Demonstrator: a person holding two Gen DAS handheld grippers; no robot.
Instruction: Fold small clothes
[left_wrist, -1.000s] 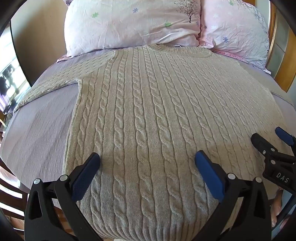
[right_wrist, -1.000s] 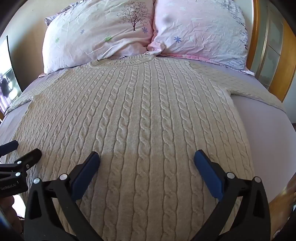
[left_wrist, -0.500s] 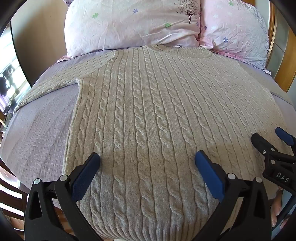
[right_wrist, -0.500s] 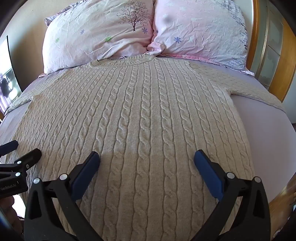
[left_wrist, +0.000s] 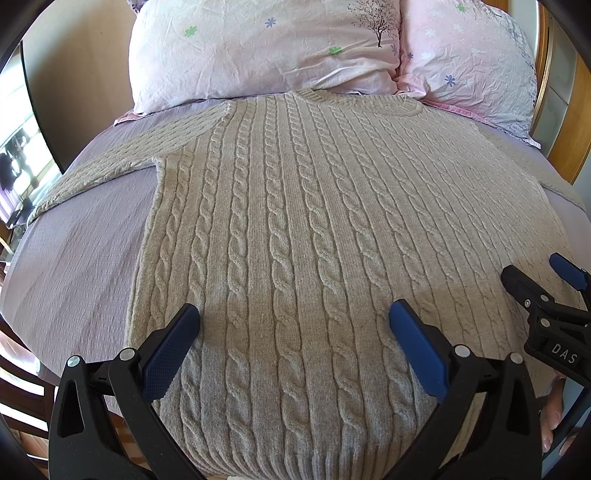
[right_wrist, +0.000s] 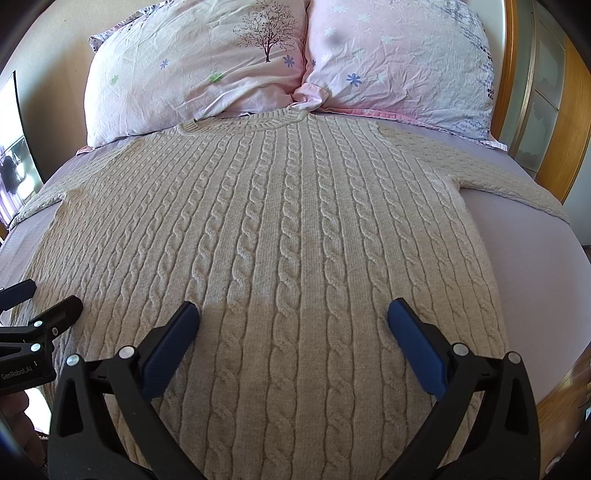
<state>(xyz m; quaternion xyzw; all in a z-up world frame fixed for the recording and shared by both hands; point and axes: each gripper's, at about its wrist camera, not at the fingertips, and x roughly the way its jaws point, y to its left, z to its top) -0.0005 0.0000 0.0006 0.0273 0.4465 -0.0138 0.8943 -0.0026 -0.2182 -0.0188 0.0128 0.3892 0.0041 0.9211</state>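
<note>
A beige cable-knit sweater (left_wrist: 295, 229) lies flat on the bed, collar toward the pillows, sleeves spread to both sides; it also fills the right wrist view (right_wrist: 280, 236). My left gripper (left_wrist: 293, 317) is open and empty above the sweater's lower left part, near the hem. My right gripper (right_wrist: 293, 317) is open and empty above the lower right part. The right gripper shows at the right edge of the left wrist view (left_wrist: 543, 291). The left gripper shows at the left edge of the right wrist view (right_wrist: 29, 306).
The lilac bed sheet (left_wrist: 77, 258) is bare on both sides of the sweater (right_wrist: 532, 266). Two pink flowered pillows (right_wrist: 207, 70) (right_wrist: 402, 62) lie at the head. A wooden headboard (right_wrist: 569, 122) stands at the right. The bed's near edge is just below the hem.
</note>
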